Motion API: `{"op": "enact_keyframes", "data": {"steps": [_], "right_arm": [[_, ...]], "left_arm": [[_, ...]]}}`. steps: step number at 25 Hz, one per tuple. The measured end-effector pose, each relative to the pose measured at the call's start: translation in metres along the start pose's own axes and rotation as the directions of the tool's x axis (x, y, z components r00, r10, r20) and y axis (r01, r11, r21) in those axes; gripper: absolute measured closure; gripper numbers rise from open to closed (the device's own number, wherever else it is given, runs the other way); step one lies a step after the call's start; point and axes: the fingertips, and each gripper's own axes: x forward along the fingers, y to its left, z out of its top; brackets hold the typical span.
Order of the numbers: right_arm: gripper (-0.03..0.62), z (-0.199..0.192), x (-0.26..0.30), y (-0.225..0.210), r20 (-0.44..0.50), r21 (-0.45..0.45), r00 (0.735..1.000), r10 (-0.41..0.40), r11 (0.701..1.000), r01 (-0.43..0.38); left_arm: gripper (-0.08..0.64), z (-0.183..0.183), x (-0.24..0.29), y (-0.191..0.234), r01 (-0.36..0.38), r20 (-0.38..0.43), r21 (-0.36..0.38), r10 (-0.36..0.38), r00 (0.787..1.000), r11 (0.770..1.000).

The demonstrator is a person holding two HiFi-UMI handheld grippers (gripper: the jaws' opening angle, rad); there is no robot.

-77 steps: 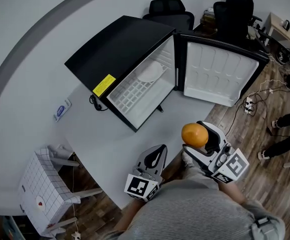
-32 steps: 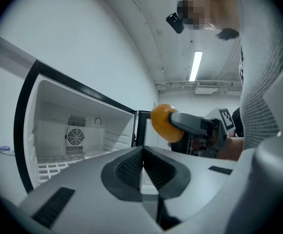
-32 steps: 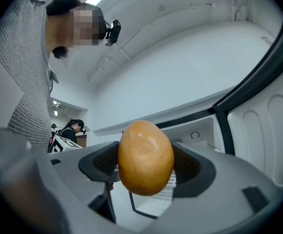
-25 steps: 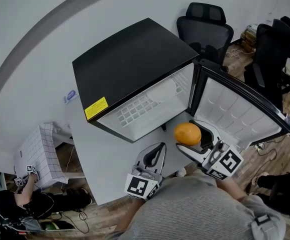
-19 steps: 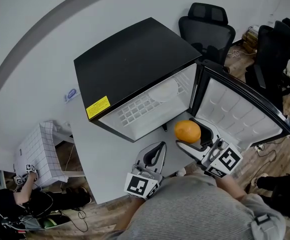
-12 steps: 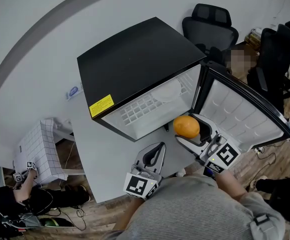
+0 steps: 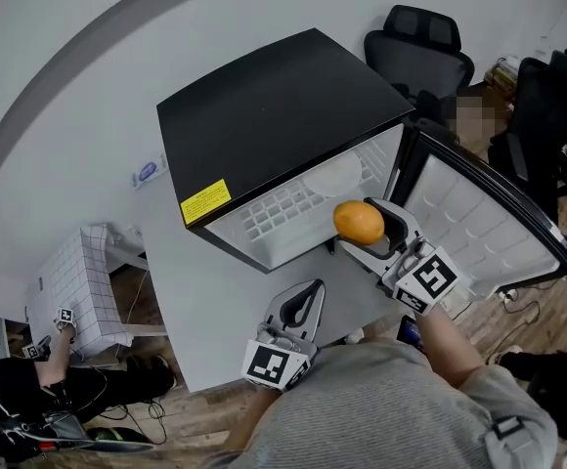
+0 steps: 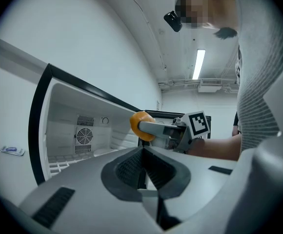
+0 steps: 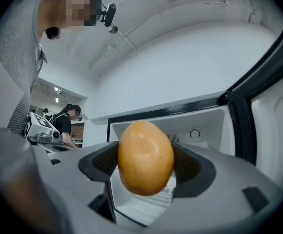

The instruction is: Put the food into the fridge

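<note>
The orange fruit is held in my right gripper, which is shut on it right at the mouth of the open black mini fridge. In the right gripper view the fruit fills the gap between the jaws, with the white fridge interior straight behind it. My left gripper hangs lower, near my body, shut with nothing in it. From the left gripper view its closed jaws point towards the fridge, and the fruit shows ahead.
A white plate lies on the wire shelf inside the fridge. The fridge door stands open to the right. Black office chairs are behind it. A white gridded box and a person are at lower left.
My right gripper has carried the orange fruit up and left, from beside the door to the fridge opening. The left gripper has stayed where it was.
</note>
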Motion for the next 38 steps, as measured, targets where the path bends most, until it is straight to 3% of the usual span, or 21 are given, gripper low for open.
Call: {"op": "enact_keyframes", "data": {"steps": [9,14,21,25,28,31,34,38], "right_arm": [[0.262,-0.013,0.024,-0.016,-0.022,-0.02,1.0,-0.021,1.0,0.021],[0.262,-0.024,0.038,-0.029,-0.046,-0.038,0.998,-0.04,0.999,0.038],[0.262,-0.037,0.054,-0.04,-0.071,-0.033,0.996,-0.058,0.998,0.056],[0.262,-0.051,0.068,-0.051,-0.099,-0.046,0.993,-0.07,0.997,0.066],[0.262,-0.06,0.077,-0.063,-0.12,-0.053,0.989,-0.084,0.996,0.078],[0.262,-0.065,0.084,-0.071,-0.131,-0.057,0.987,-0.094,0.995,0.087],[0.262,-0.069,0.09,-0.076,-0.138,-0.062,0.986,-0.099,0.994,0.091],[0.262,-0.079,0.101,-0.082,-0.161,-0.076,0.981,-0.107,0.992,0.096]], "left_arm": [[0.549,-0.009,0.001,0.013,-0.01,-0.044,0.02,0.011,0.999,1.0],[0.549,0.002,0.011,0.018,0.003,0.012,0.041,-0.004,1.0,0.999],[0.549,0.002,0.012,0.022,0.006,0.007,0.039,-0.007,1.0,0.999],[0.549,-0.004,0.009,0.027,-0.003,-0.04,0.039,0.005,0.999,0.999],[0.549,-0.001,0.008,0.03,-0.007,-0.018,0.042,0.008,1.0,0.999],[0.549,-0.011,0.003,0.033,-0.019,-0.069,0.035,0.021,0.997,0.999],[0.549,-0.003,0.004,0.031,-0.009,-0.024,0.042,0.01,1.0,0.999],[0.549,-0.004,0.005,0.031,-0.001,-0.032,0.043,0.002,0.999,0.999]]}}
